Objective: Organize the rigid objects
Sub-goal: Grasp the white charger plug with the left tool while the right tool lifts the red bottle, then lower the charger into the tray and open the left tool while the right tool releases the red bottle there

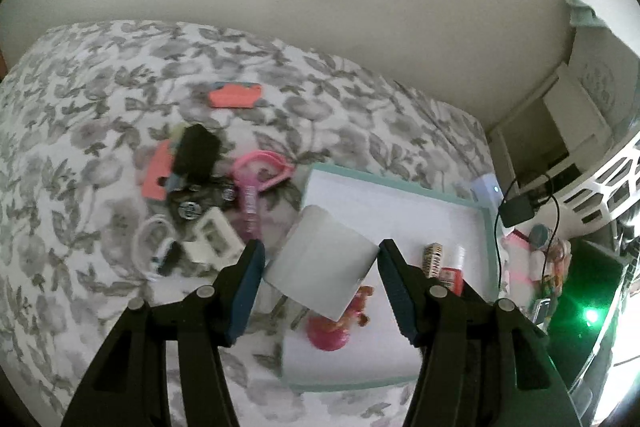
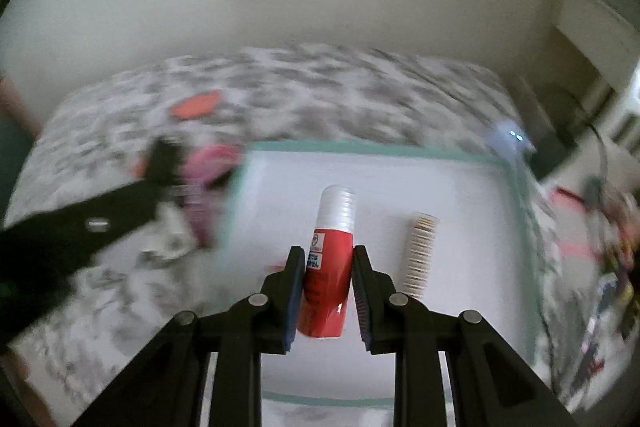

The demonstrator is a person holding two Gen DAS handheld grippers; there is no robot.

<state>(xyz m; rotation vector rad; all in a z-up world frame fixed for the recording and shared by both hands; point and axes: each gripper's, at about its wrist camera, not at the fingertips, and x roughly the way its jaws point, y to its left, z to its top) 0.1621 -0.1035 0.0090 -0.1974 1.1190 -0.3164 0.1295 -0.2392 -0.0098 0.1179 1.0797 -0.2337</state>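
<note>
My left gripper [image 1: 320, 247] is shut on a pale white cylindrical container [image 1: 320, 263], which hangs tilted over the near left corner of a white tray with a teal rim [image 1: 400, 183]. In the tray lie a pink toy [image 1: 332, 335] and a beige comb-like piece [image 1: 433, 259]. My right gripper [image 2: 328, 253] is shut on a red bottle with a white ribbed cap [image 2: 326, 287], lifted over the tray [image 2: 360, 149]; the beige comb-like piece [image 2: 420, 251] lies to its right. The left gripper's black arm [image 2: 92, 227] shows blurred at the left.
A pile on the floral bedspread [image 1: 100, 87] left of the tray holds coral cases [image 1: 236, 95], a black item [image 1: 196, 147], a pink looped tool [image 1: 256, 183], a white socket block [image 1: 212, 235] and a white cable [image 1: 152, 239]. A black charger [image 1: 518, 211] and a white basket [image 1: 600, 187] stand right.
</note>
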